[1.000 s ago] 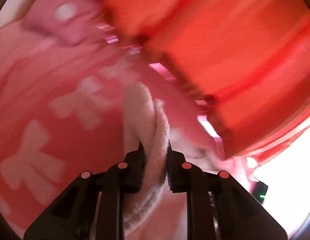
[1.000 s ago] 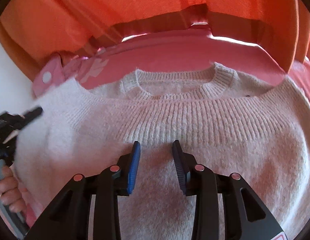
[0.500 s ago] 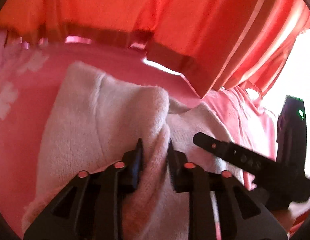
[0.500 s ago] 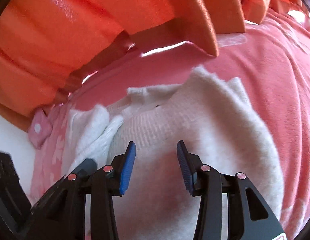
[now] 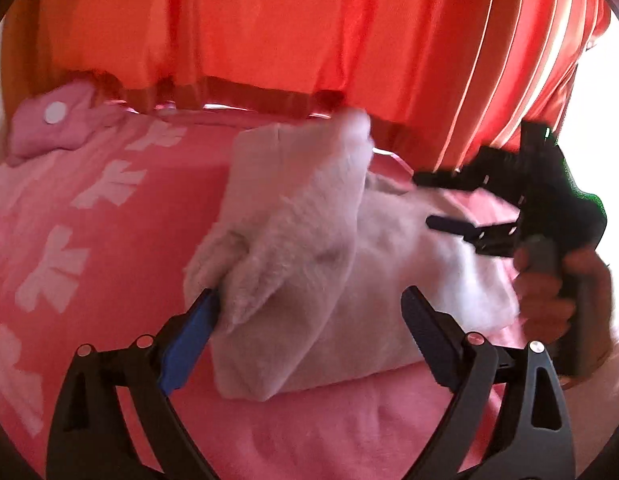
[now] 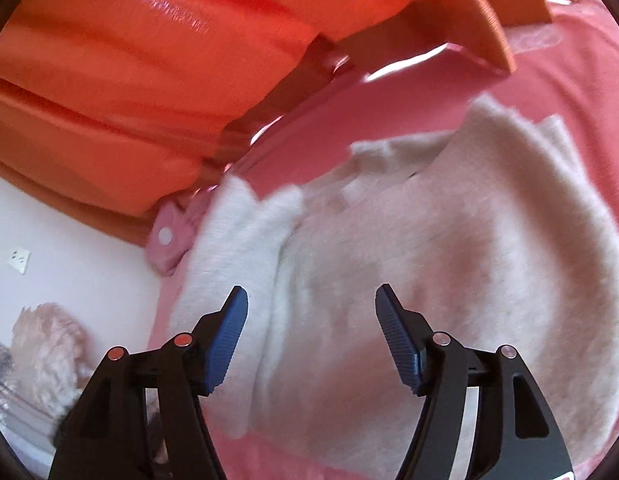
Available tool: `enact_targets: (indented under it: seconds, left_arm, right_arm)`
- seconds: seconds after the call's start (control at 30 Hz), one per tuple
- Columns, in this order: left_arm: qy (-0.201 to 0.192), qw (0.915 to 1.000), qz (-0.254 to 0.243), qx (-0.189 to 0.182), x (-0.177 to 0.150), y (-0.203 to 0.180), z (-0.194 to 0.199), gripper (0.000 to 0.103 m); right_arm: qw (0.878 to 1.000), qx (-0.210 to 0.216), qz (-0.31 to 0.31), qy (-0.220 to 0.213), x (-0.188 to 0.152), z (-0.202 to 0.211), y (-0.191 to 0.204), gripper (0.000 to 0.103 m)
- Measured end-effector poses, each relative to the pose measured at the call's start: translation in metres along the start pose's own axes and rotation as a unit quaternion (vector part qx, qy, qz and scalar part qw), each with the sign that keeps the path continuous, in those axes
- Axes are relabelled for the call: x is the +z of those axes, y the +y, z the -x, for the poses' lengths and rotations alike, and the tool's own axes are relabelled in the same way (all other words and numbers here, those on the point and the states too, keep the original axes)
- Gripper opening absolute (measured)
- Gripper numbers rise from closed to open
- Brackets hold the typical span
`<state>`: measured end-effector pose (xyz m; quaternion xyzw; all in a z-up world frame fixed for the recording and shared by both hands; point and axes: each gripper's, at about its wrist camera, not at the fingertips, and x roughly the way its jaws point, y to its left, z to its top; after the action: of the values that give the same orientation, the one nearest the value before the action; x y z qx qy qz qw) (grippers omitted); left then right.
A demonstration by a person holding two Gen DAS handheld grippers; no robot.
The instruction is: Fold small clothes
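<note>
Left wrist view: the left gripper (image 5: 309, 312) is standing with its jaws spread wide, holding nothing. Its left blue pad (image 5: 189, 340) is touching the edge of a loose fold of the cream sweater (image 5: 293, 248); the right pad is sitting just above the garment, and contact there cannot be judged. The sweater is lying partly folded on the pink blanket (image 5: 89, 208), with one flap doubled over toward the left and standing up at its far tip. To the right, the right gripper (image 5: 461, 204) is hovering over the far right part of the sweater, a hand (image 5: 557, 292) gripping its handle. Its fingers are blurred but showing a clear gap. White bow shapes are showing on the blanket at left. Farther back, a pink pillow (image 5: 49, 128) is resting at the blanket's far left corner, and an orange curtain (image 5: 269, 24) is hanging behind everything.

Right wrist view: the right gripper (image 6: 311, 320) is likewise spread wide and empty, positioned over the sweater (image 6: 449, 260), which is filling most of the frame beyond the pads. A folded sleeve is lying along the garment's left side. At lower left, a fluffy beige item (image 6: 45, 348) is lying off the blanket. Beyond, the pillow (image 6: 165, 240) and curtain (image 6: 149, 92) are showing.
</note>
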<state>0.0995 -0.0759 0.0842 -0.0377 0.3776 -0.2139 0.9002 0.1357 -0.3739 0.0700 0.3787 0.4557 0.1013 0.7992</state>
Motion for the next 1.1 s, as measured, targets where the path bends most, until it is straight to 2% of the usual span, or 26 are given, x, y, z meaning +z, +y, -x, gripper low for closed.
enact_targets:
  seconds: [0.03, 0.1, 0.17, 0.23, 0.3, 0.37, 0.4, 0.47, 0.53, 0.6, 0.67, 0.8, 0.93, 1.03, 1.1]
  left_arm:
    - [-0.006, 0.9999, -0.007, 0.006, -0.001, -0.003, 0.001, 0.089]
    - [-0.043, 0.9988, -0.021, 0.013, 0.001, -0.009, 0.016, 0.089]
    - [-0.086, 0.9961, -0.018, 0.009, 0.005, -0.008, 0.034, 0.090]
    - [-0.103, 0.9944, 0.003, 0.022, 0.007, 0.002, 0.043, 0.094]
    - [-0.081, 0.9949, 0.039, 0.046, 0.009, 0.023, 0.034, 0.095]
    - [-0.028, 0.9933, 0.100, 0.052, 0.006, 0.048, 0.016, 0.095]
    - [-0.011, 0.9910, 0.128, 0.038, 0.006, 0.059, 0.008, 0.095]
    - [0.005, 0.9806, 0.196, -0.008, 0.003, 0.074, -0.002, 0.095]
    - [0.013, 0.9766, 0.209, -0.046, 0.005, 0.071, -0.009, 0.095]
    - [0.019, 0.9803, 0.186, -0.064, 0.005, 0.059, -0.011, 0.094]
    - [0.022, 0.9876, 0.133, -0.080, 0.007, 0.038, -0.012, 0.093]
    - [0.026, 0.9967, 0.040, -0.065, 0.001, 0.003, -0.013, 0.093]
    - [0.025, 0.9973, -0.046, -0.051, -0.009, -0.025, -0.013, 0.093]
    - [0.031, 0.9926, -0.116, -0.017, -0.020, -0.045, -0.016, 0.093]
    - [0.033, 0.9900, -0.137, -0.001, -0.025, -0.051, -0.021, 0.093]
  right_arm:
    - [1.000, 0.015, -0.001, 0.006, -0.001, -0.003, 0.004, 0.066]
    - [1.000, 0.022, 0.010, 0.009, -0.003, -0.004, 0.012, 0.066]
    - [0.999, 0.014, 0.035, 0.006, -0.007, -0.006, 0.025, 0.069]
    - [0.998, 0.001, 0.055, 0.006, -0.011, -0.010, 0.034, 0.071]
    - [0.998, -0.006, 0.063, 0.010, -0.013, -0.013, 0.037, 0.071]
    - [0.998, -0.014, 0.064, 0.010, -0.013, -0.020, 0.039, 0.071]
    - [0.998, -0.017, 0.063, 0.009, -0.012, -0.021, 0.039, 0.071]
    - [0.998, -0.019, 0.062, 0.011, -0.011, -0.024, 0.040, 0.071]
    - [0.998, -0.014, 0.054, 0.014, -0.012, -0.023, 0.039, 0.071]
    - [0.999, -0.004, 0.043, 0.019, -0.009, -0.024, 0.036, 0.071]
    - [0.999, 0.013, 0.031, 0.027, -0.007, -0.026, 0.033, 0.071]
    - [0.998, 0.026, 0.010, 0.047, -0.002, -0.034, 0.026, 0.074]
    - [0.994, 0.055, -0.015, 0.088, -0.001, -0.050, 0.017, 0.075]
    - [0.992, 0.060, -0.008, 0.107, -0.002, -0.056, 0.018, 0.079]
    - [0.991, 0.059, -0.002, 0.117, -0.002, -0.060, 0.019, 0.082]
